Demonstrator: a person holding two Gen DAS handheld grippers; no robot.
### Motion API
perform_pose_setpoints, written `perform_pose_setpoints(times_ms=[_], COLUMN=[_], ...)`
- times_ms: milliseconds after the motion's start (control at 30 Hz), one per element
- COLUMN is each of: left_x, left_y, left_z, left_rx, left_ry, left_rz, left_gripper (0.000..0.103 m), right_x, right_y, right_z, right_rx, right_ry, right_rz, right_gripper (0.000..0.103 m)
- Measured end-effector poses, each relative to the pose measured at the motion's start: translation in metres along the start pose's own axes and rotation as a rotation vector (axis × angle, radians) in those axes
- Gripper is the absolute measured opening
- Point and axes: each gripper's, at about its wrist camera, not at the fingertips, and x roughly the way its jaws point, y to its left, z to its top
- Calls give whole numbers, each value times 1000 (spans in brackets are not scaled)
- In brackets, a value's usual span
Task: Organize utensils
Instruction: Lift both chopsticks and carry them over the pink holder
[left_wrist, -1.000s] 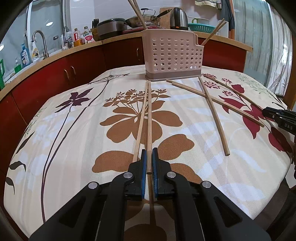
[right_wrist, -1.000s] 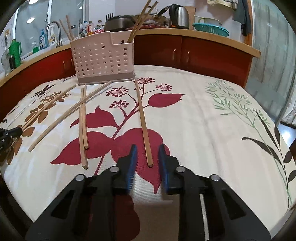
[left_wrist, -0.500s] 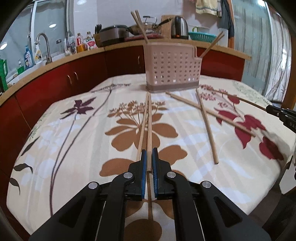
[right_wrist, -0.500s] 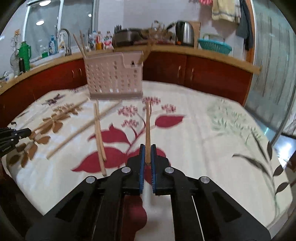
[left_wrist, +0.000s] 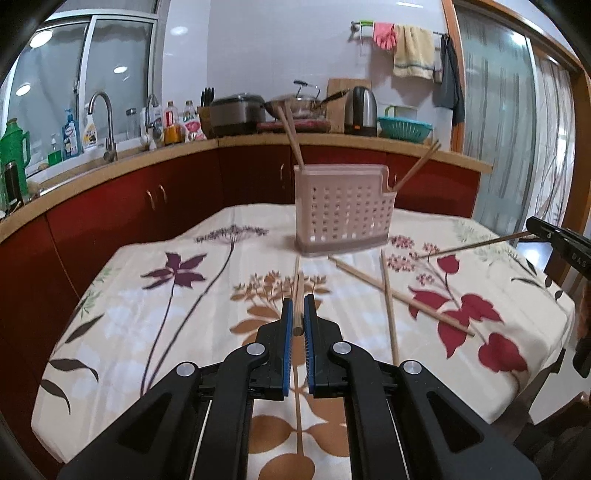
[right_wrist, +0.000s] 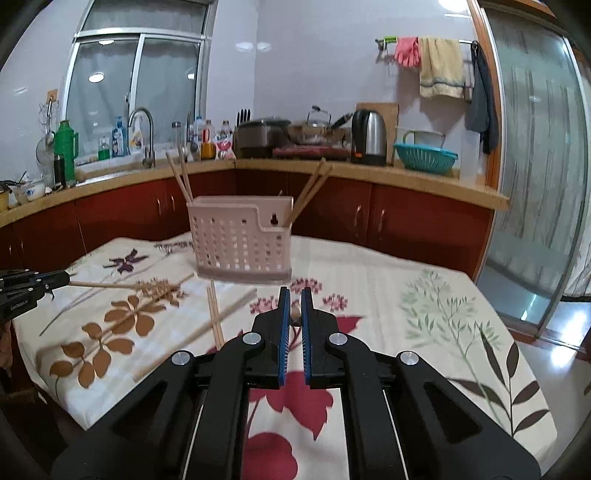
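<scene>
two claws, left claw (left_wrist: 298, 325) and right claw (right_wrist: 294, 317), each pinch one light, stiff, slippery chopstick's end, before the basket (left_wrist: 341, 210).

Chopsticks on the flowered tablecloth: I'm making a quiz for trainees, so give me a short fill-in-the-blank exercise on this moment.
1. The left gripper is shut on one ____.
2. The pink perforated caddy stands upright on the ____.
3. In the caddy, chopsticks stand at ____ ends.
4. The right gripper holds a chopstick whose free end points toward the ____.

Missing words: chopstick; tablecloth; both; caddy
</scene>
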Motion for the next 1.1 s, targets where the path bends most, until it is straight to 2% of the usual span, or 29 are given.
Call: perform_pose_setpoints(times_ms=[367,767,1100], left_x=[1,37,73], left_y=[2,-7,-16], left_z=[46,98,120], left_rx=[28,105,144], left_ry=[-52,-82,-102], left_rz=[-31,-51,-45], left_gripper=[7,7,7], right_x=[19,74,112], right_y=[-8,-14,-19], right_z=[44,88,93], right_rx=[3,21,35], right_ry=[-96,-143,-113], right_rz=[33,85,81], right_gripper=[6,7,7])
